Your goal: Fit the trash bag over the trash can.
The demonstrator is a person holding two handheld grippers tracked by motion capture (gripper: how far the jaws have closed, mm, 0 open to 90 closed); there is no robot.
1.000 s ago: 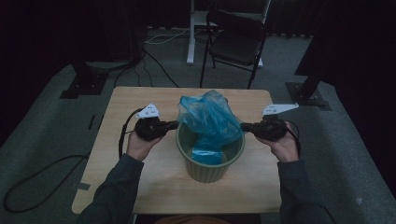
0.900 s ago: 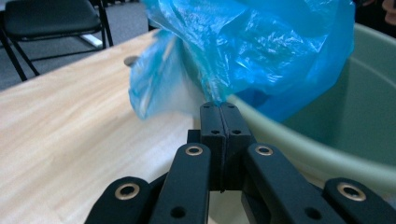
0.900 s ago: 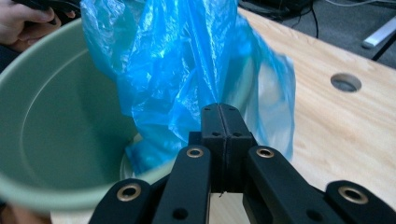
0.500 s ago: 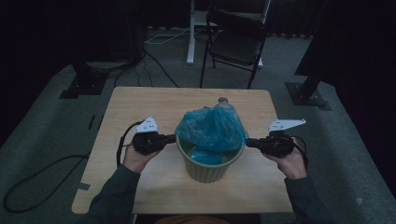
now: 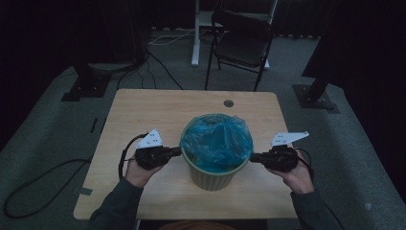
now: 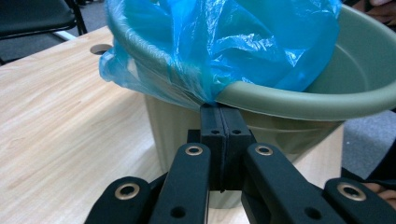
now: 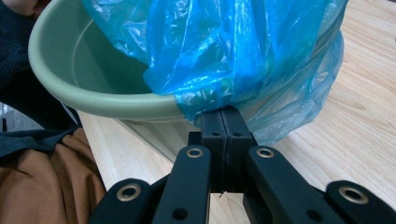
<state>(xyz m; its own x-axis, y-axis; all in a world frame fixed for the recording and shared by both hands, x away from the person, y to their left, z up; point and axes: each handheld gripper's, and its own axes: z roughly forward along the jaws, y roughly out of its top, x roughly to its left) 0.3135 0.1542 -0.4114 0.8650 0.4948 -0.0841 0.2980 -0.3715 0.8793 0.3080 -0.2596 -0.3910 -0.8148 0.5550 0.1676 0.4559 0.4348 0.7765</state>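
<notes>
The left gripper view looks along the left gripper (image 6: 219, 112), whose two black jaws are pressed flat together with a pinch of the blue plastic bag (image 6: 224, 42) caught at their tips, just under the rolled rim of the green bin (image 6: 327, 100). From that pinch the film runs up and over the rim, draping a little way down the bin's outer wall on one side and bunching loosely inside the opening. The right gripper view gives the matching picture from the far side: the right gripper (image 7: 222, 114) has its jaws closed tight on the bag's (image 7: 233, 51) edge, again directly below the bin's (image 7: 93, 100) rim, with a fold of film hanging down past the wall toward the wooden table (image 7: 364, 121). In the high view the left gripper (image 5: 176, 152) and the right gripper (image 5: 253, 156) meet the bin (image 5: 210, 177) from opposite sides at rim height, each held by a hand whose sleeve comes in from the bottom edge, each trailing a cable and carrying a pale three-cornered plate. The bin stands upright near the middle of the table (image 5: 153, 105), toward the person's edge, and the bag (image 5: 218, 141) covers its mouth. Beyond the table, on the grey floor, stands a dark folding chair (image 5: 242, 45).
</notes>
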